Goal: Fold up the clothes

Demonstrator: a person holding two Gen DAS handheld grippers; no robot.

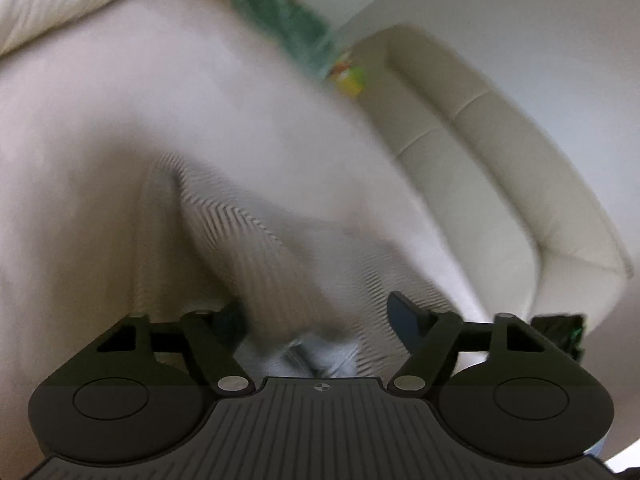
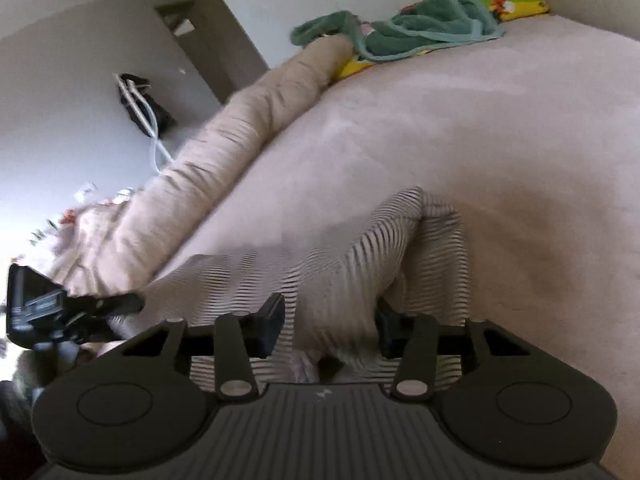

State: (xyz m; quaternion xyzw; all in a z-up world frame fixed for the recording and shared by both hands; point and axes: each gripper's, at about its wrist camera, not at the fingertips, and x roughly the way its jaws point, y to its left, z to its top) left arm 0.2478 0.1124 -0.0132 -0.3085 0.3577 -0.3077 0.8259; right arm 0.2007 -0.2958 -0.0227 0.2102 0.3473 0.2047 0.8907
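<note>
A striped white-and-grey garment (image 1: 248, 248) lies bunched on the pale pink bed sheet (image 1: 100, 128). My left gripper (image 1: 320, 316) has its jaws spread wide with the garment's cloth between them; the left finger is partly buried in the fabric. In the right wrist view the same striped garment (image 2: 332, 256) rises in a fold between the jaws of my right gripper (image 2: 328, 324), which stand apart around the cloth. The left gripper (image 2: 80, 308) also shows at the left edge, on the garment's far end.
A rolled beige duvet (image 2: 224, 152) runs along the bed's side. A green towel (image 2: 404, 28) and a yellow cartoon-print cloth (image 2: 516, 0) lie at the far end. A cream padded headboard (image 1: 500, 168) borders the bed. White wall and doorway beyond.
</note>
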